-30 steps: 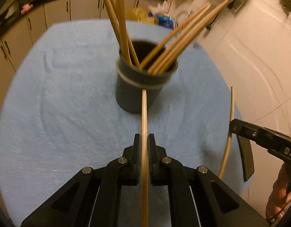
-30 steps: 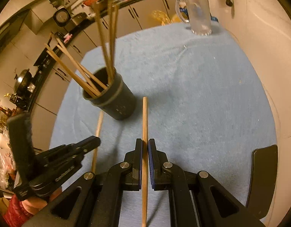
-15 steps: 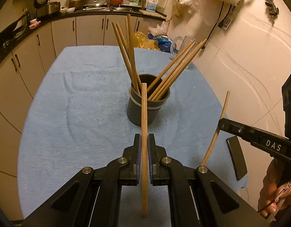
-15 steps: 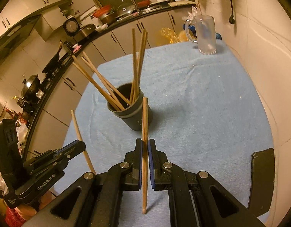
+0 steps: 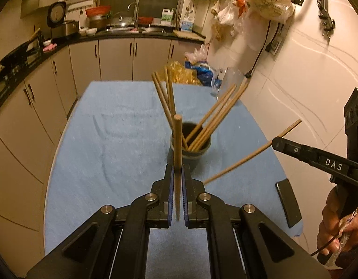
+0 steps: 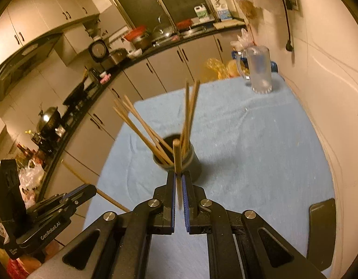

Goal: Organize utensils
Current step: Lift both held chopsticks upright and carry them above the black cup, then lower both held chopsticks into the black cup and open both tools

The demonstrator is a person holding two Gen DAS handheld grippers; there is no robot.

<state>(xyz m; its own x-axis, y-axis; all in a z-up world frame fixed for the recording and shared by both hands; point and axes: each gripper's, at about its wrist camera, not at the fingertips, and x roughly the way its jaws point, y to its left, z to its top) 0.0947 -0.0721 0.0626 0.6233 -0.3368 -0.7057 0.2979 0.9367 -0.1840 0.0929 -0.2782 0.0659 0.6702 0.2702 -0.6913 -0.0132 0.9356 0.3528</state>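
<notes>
You have lifted both grippers well up from the blue cloth (image 5: 104,153) since a second ago, and the dark holder (image 5: 190,148) now sits smaller and lower in both views. Your left gripper (image 5: 177,174) has tipped its chopstick (image 5: 177,144) from flat to near upright. Your right gripper (image 6: 178,179) has raised its chopstick (image 6: 177,158) likewise; its tip seems, through the blur, above the holder's rim.

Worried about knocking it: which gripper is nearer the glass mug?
Right. The right gripper holds its chopstick on the glass mug's side; the left gripper is farther over to the left.
</notes>
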